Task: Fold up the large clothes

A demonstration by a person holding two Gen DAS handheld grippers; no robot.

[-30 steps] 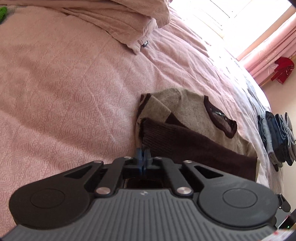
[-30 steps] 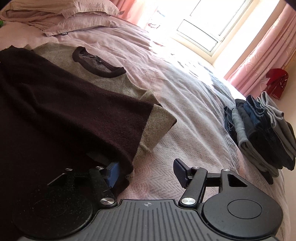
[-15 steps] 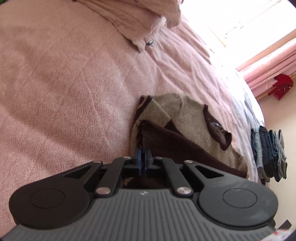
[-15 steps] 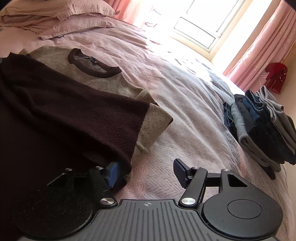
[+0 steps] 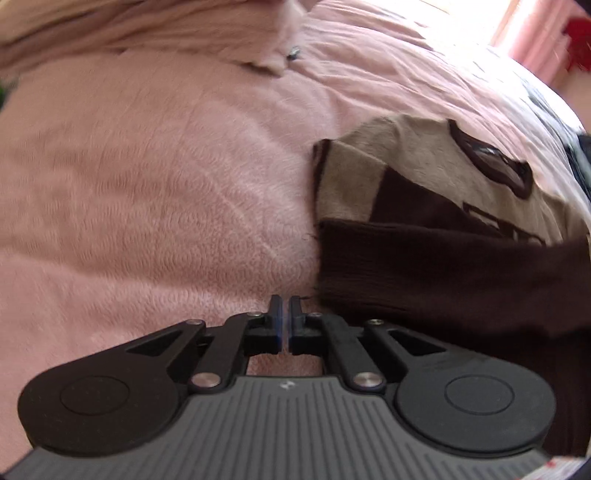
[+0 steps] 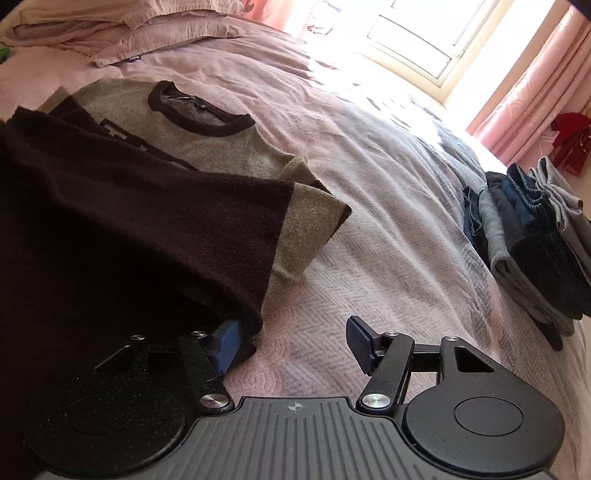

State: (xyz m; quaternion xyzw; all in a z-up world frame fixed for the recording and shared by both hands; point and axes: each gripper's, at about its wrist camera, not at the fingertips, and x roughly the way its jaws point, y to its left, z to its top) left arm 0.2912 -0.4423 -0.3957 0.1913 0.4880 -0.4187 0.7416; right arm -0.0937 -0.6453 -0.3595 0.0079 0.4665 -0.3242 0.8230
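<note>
The left tool is clenched on nothing, its tips pressed together over the pink bedspread just beside the sweater's dark hem. The right tool is released, one finger tucked under the brown-and-tan sweater lying on the bed. Farther off sit pillows and stacked folded clothes.

My right hand-held gripper gapes wide beside the brown-and-tan knitted sweater, its dark hem draping one finger.
</note>
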